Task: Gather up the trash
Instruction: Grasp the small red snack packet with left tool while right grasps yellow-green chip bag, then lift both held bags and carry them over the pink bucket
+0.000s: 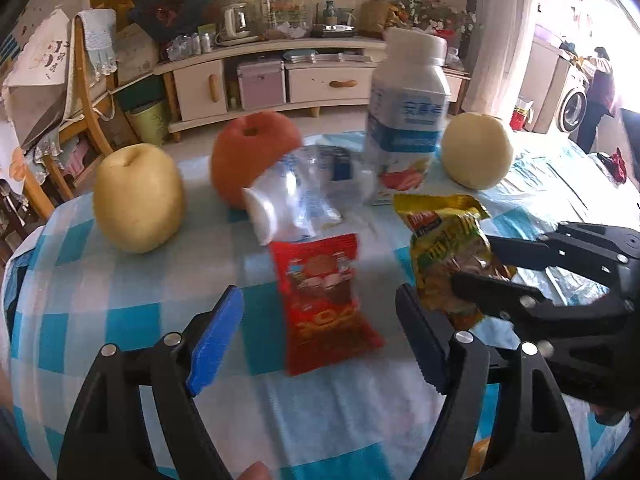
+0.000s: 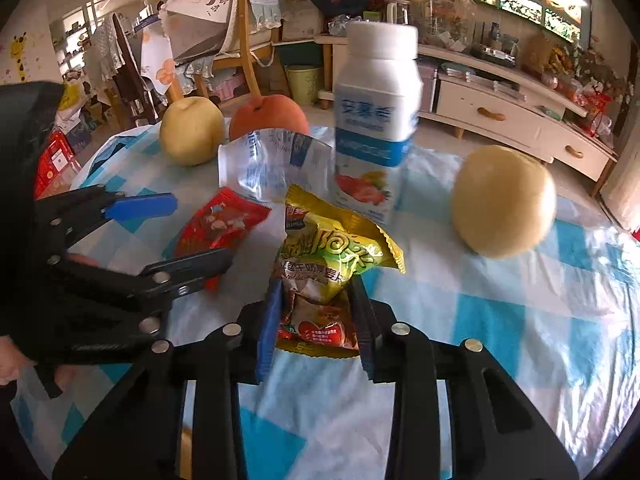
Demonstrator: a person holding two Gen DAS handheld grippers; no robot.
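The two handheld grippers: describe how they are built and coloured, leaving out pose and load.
Both are black plastic scissor-style linkages joined by round silver rivets. The left gripper ends in two flat fingers faced with blue pads, the inner edges finely toothed. The right gripper is built the same, with blue pads on its fingers. No cables or markings show.

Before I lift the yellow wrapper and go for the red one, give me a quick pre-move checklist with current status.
1. Right gripper closed on the yellow snack wrapper: ok, both pads press its lower half.
2. Left gripper open for the red snack packet: ok, the packet lies between the spread fingers, untouched.
3. Packet flat on the checked tablecloth: ok.
4. Lift path clear of the white yogurt bottle: ok, it stands upright just behind the wrapper.
5. Crushed clear bottle clear of the left fingers: ok, it lies farther back.
6. Trash container location: cannot tell.
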